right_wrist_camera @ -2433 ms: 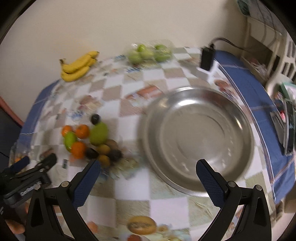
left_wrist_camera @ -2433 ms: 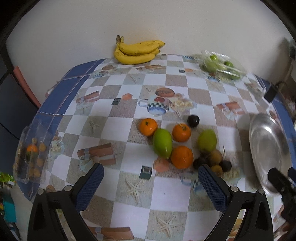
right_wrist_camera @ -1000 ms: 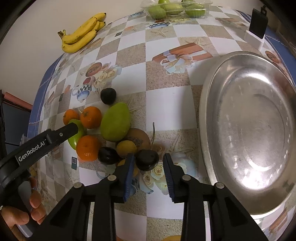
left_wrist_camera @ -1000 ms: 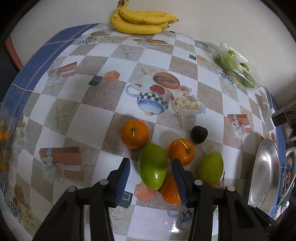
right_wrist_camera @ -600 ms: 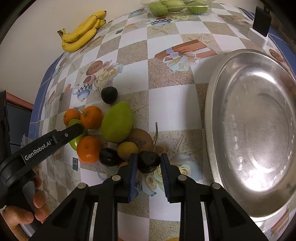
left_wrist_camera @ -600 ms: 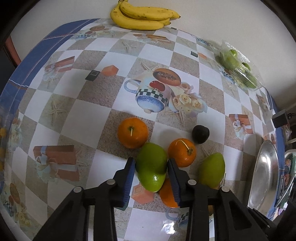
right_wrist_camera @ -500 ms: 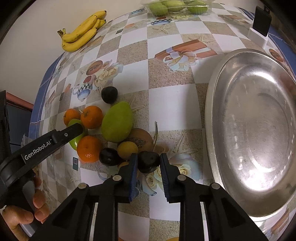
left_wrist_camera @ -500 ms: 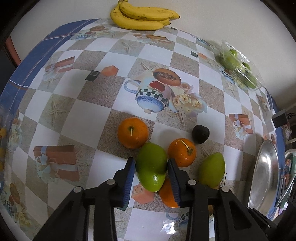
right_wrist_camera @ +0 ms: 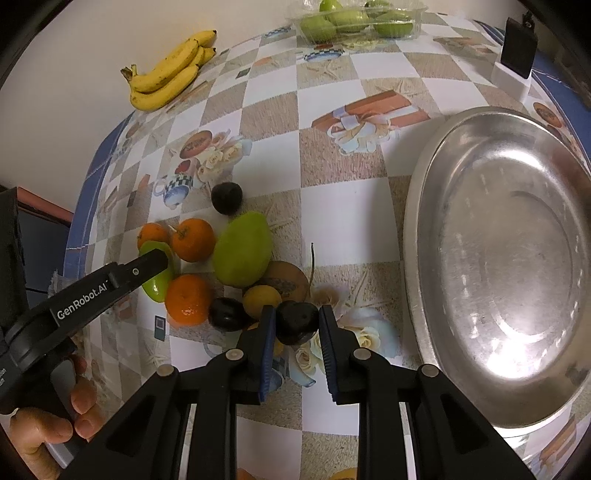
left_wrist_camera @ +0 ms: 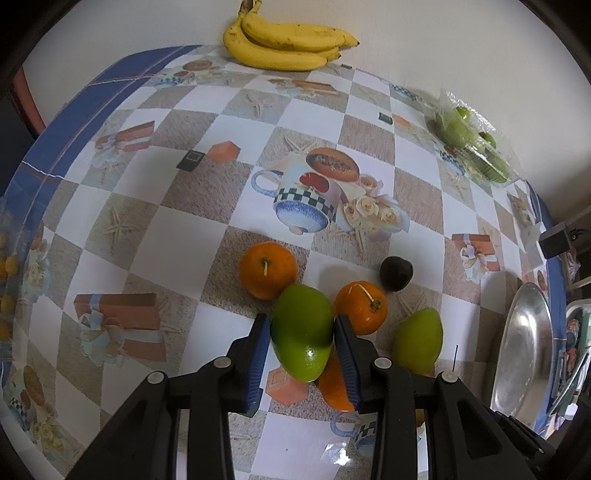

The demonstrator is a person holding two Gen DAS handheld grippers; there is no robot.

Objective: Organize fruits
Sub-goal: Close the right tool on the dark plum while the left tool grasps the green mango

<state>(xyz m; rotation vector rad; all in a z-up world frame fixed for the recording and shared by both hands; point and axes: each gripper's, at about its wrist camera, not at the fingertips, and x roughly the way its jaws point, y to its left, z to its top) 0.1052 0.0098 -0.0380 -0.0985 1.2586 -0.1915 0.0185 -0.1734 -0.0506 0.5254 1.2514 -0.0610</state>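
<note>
A cluster of fruit lies on the patterned tablecloth. My left gripper (left_wrist_camera: 301, 356) is shut on a green mango (left_wrist_camera: 302, 332), its blue pads pressing both sides. Around it lie oranges (left_wrist_camera: 267, 269) (left_wrist_camera: 362, 308), a second green mango (left_wrist_camera: 419, 339) and a dark plum (left_wrist_camera: 396, 273). My right gripper (right_wrist_camera: 297, 332) is shut on another dark plum (right_wrist_camera: 297, 321) at the cluster's near edge. Beside it sit a yellow fruit (right_wrist_camera: 261, 300), a dark plum (right_wrist_camera: 225, 314) and an orange (right_wrist_camera: 188, 300). The left gripper's finger (right_wrist_camera: 144, 271) shows over the green mango (right_wrist_camera: 157, 286) there.
A wide metal plate (right_wrist_camera: 498, 266) lies to the right of the fruit. A bunch of bananas (left_wrist_camera: 288, 42) rests at the far edge by the wall. A clear pack of green fruit (right_wrist_camera: 354, 20) and a black box (right_wrist_camera: 519, 51) stand at the back right.
Both grippers came down from a wide-open stance over the table. The left one closed onto the green mango, the right one onto the dark plum; neither hand has shifted since.
</note>
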